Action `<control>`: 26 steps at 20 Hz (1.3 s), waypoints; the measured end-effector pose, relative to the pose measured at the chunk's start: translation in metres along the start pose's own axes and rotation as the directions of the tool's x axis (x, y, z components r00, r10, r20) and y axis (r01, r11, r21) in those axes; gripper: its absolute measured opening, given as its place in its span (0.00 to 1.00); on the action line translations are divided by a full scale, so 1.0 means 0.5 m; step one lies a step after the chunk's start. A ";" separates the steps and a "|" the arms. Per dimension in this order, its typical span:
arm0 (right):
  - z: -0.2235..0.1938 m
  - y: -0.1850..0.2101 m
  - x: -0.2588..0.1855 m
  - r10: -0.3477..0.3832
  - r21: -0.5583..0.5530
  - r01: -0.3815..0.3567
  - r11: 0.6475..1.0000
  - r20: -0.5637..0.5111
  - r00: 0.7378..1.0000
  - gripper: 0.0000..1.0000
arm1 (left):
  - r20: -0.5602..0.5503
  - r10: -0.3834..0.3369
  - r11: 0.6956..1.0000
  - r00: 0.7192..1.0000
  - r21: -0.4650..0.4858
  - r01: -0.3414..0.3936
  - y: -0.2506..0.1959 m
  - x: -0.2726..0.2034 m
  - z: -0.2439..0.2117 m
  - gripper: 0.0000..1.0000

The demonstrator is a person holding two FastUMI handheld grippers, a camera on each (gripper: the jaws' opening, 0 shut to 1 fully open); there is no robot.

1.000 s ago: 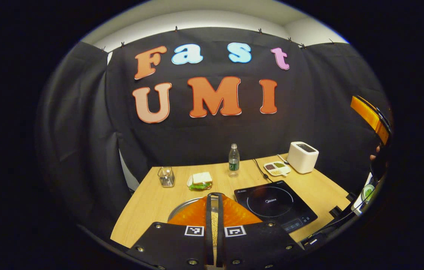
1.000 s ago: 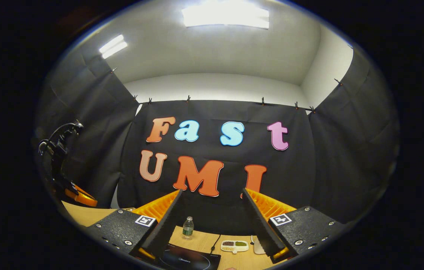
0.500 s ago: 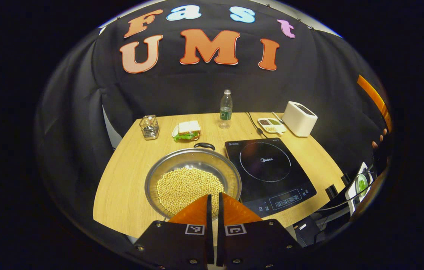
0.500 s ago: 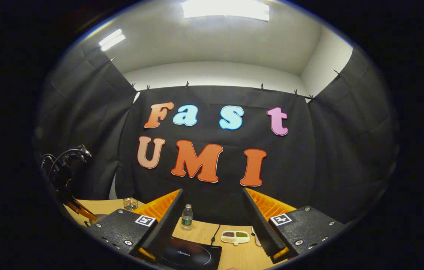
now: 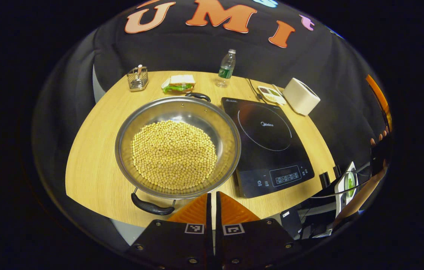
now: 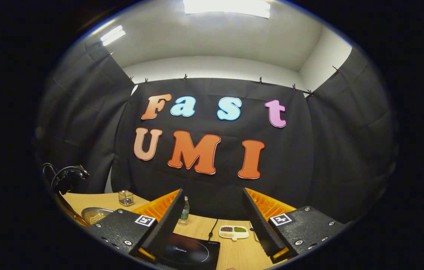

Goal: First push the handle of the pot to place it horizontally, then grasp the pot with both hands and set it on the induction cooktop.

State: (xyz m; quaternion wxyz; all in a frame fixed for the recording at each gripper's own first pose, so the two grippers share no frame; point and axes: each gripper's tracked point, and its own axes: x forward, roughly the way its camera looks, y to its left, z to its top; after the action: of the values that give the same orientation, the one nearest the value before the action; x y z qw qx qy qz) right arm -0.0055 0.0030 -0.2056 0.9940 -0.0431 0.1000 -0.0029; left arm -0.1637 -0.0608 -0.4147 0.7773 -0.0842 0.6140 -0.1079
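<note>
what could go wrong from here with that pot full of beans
1. The pot is heaped with loose beans; a hard shove on its near handle or a tilted lift could spill them.
2. The pot's rim sits very close to the induction cooktop, so turning it may knock or shift the cooktop.
3. The right gripper is open and aimed high at the wall, away from the pot, so a two-handed lift may lag.

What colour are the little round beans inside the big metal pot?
The small round beans in the shiny silver metal pot are pale yellow, clearest in the left gripper view.
</note>
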 end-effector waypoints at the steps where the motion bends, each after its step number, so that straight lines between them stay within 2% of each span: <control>1: -0.011 0.001 0.003 -0.001 -0.001 0.001 1.000 -0.010 1.000 0.95 | -0.019 -0.003 1.000 1.000 -0.013 0.003 0.005 0.008 -0.010 0.03; 9: -0.068 0.008 0.014 -0.009 0.030 0.012 0.999 -0.073 0.997 0.95 | -0.115 0.043 0.995 0.992 -0.081 -0.053 0.081 0.070 -0.069 0.03; 12: -0.081 0.014 0.017 -0.008 0.031 0.011 0.999 -0.087 0.996 0.95 | -0.128 0.026 0.992 0.991 -0.120 -0.041 0.086 0.077 -0.072 0.01; 21: -0.121 0.026 0.030 0.002 0.047 0.003 0.999 -0.120 0.993 0.95 | -0.148 0.085 0.989 0.985 -0.105 -0.102 0.140 0.086 -0.067 0.01; 26: -0.132 0.031 0.043 0.006 0.056 0.002 0.998 -0.131 0.991 0.95 | -0.153 0.139 0.987 0.978 -0.060 -0.150 0.189 0.079 -0.066 0.02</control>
State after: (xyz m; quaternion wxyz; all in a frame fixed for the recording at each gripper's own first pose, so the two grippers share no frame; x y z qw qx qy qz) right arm 0.0024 0.0124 -0.2755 0.9862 -0.0147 0.1648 -0.0075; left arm -0.1812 0.0196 -0.4845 0.7317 -0.0586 0.6781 -0.0354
